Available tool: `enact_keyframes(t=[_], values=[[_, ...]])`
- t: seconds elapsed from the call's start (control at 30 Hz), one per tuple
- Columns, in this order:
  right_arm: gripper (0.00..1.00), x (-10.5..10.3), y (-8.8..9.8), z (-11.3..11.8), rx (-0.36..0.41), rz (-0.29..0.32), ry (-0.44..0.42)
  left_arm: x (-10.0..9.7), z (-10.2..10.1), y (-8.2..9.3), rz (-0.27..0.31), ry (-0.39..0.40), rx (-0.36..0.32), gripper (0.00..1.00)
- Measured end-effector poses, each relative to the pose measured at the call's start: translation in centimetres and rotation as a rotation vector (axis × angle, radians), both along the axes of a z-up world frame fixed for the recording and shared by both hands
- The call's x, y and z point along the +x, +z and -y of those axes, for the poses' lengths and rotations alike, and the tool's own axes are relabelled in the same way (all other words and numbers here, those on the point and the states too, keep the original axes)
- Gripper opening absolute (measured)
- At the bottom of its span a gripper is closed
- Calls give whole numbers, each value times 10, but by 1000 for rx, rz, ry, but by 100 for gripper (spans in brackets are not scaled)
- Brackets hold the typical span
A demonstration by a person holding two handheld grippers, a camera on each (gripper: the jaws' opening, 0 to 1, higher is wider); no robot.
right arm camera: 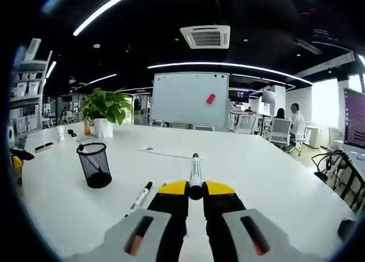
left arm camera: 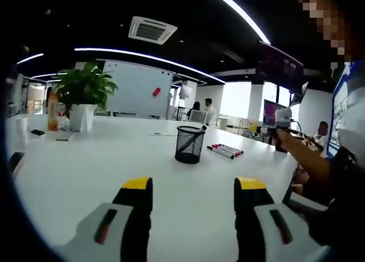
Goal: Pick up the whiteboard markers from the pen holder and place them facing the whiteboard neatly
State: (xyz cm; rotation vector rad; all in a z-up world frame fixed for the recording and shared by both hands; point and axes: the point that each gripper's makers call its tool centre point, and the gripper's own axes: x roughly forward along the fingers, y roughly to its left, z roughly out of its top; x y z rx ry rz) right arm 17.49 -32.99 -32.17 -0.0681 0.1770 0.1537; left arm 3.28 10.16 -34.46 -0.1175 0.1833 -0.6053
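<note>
- Black-capped white whiteboard marker [right arm camera: 195, 176] sat clamped in the right gripper [right arm camera: 195, 194], its long axis aimed at the wall whiteboard [right arm camera: 190, 99].
- Left gripper [left arm camera: 193, 194] hung open, facing the black mesh pen holder [left arm camera: 189, 144].

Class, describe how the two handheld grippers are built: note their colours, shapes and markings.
The left gripper and the right gripper match: pale grey bodies, blocky black jaws with yellow tips. Each grey shell has a dark slot with a red-orange stripe.
</note>
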Motion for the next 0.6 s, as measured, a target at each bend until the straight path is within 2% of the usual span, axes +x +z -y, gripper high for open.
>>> enact_keyframes(t=[0.17, 0.6], values=[[13, 0, -9, 2, 17, -11, -16, 1, 1, 0, -1, -4, -1, 58], [13, 13, -44, 4, -9, -118, -14, 3, 2, 0, -2, -7, 2, 58]])
